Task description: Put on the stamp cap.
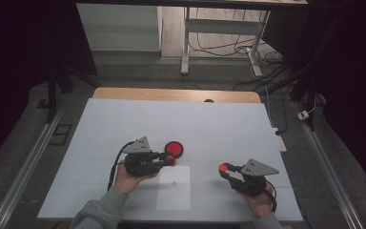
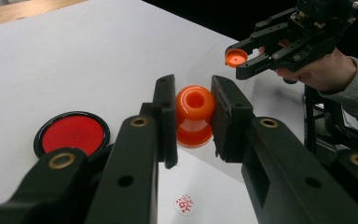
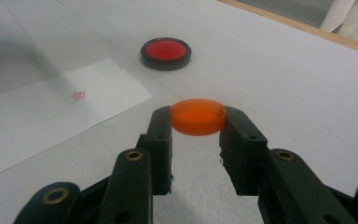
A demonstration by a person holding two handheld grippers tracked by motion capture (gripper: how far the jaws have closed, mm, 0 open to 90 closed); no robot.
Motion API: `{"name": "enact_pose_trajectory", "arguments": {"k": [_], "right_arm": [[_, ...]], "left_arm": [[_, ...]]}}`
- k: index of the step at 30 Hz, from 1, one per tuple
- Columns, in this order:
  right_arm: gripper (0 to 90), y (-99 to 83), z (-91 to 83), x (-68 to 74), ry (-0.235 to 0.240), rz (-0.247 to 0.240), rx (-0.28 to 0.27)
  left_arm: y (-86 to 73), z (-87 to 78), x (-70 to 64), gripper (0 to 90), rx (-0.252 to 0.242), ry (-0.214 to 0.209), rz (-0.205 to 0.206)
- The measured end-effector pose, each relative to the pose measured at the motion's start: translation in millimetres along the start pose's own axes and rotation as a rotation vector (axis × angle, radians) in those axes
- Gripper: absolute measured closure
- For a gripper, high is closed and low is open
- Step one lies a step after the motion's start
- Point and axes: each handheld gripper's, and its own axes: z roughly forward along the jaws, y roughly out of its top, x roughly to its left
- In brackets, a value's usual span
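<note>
My left gripper (image 2: 193,116) is shut on a small orange bottle-shaped piece (image 2: 195,114) with an open round mouth, held above the table; the same gripper (image 1: 171,160) sits left of centre in the high view. My right gripper (image 3: 197,122) is shut on a flat orange cap (image 3: 198,116), pinched by its rim. That right gripper (image 1: 225,171) is at the right, with the cap (image 1: 223,167) at its tips, and it also shows far off in the left gripper view (image 2: 242,59). A round black dish with a red inside (image 1: 174,148) lies on the table beside the left gripper.
A white sheet of paper (image 1: 174,188) with a small red stamp (image 3: 78,95) lies between the two hands. The white table top (image 1: 219,124) ends in a wooden strip at the far side. Desk legs and cables stand on the floor beyond.
</note>
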Motion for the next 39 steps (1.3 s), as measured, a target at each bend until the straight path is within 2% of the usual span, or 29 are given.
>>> {"name": "enact_pose_trajectory", "arguments": {"k": [16, 32, 39], "right_arm": [[64.7, 6.0, 18.1, 9.2, 0.046, 0.0, -0.001], [64.7, 14.0, 32.0, 26.2, 0.104, -0.001, -0.019], [64.7, 16.2, 35.9, 30.1, 0.103, -0.015, -0.009]], "left_arm": [[-0.5, 0.7, -0.5, 72.1, 0.002, 0.0, 0.004], [-1.0, 5.7, -2.1, 72.1, 0.008, -0.017, 0.003], [-1.1, 6.2, -2.2, 72.1, 0.01, -0.014, 0.005]]}}
